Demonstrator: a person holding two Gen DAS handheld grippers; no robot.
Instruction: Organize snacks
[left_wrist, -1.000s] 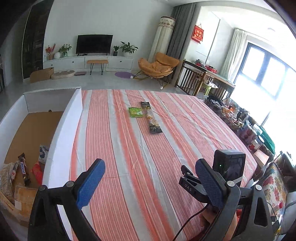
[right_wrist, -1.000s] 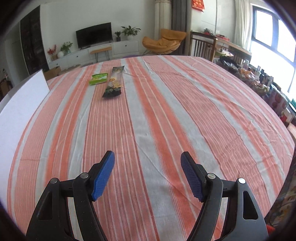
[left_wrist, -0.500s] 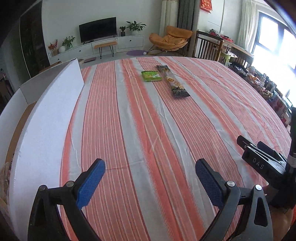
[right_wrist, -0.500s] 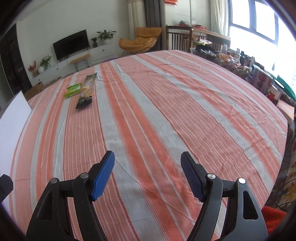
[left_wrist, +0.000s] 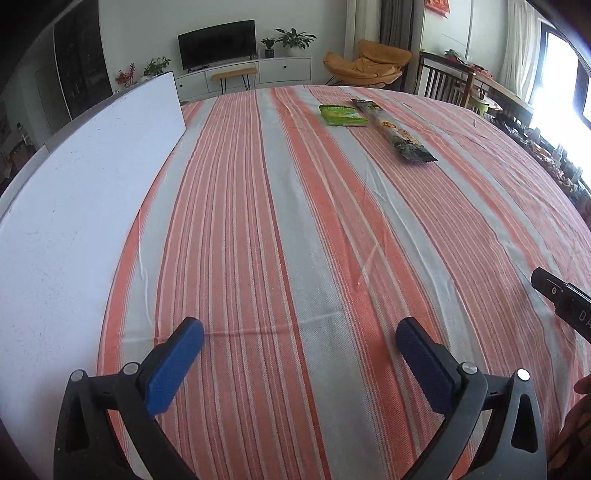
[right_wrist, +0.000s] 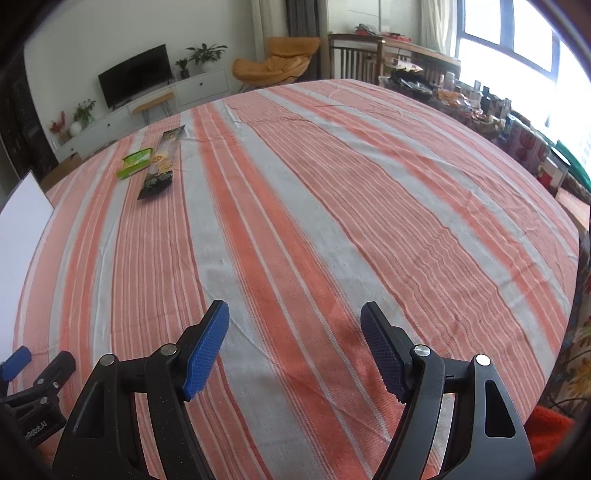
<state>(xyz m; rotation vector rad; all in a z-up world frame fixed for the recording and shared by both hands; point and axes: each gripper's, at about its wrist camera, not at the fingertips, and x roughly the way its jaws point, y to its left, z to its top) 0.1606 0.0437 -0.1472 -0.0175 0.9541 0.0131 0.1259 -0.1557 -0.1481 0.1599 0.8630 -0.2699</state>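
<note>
Two snack packets lie on the striped tablecloth (left_wrist: 295, 240): one green packet (left_wrist: 341, 115) in the upper middle of the left wrist frame, and one long dark packet (left_wrist: 393, 129) just right of it. One white box wall (left_wrist: 74, 184) fills the left edge. Two grippers show, each with two blue pads.

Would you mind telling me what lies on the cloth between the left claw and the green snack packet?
Nothing: only bare striped tablecloth lies between the left claw and the green packet, per the left wrist view.
</note>
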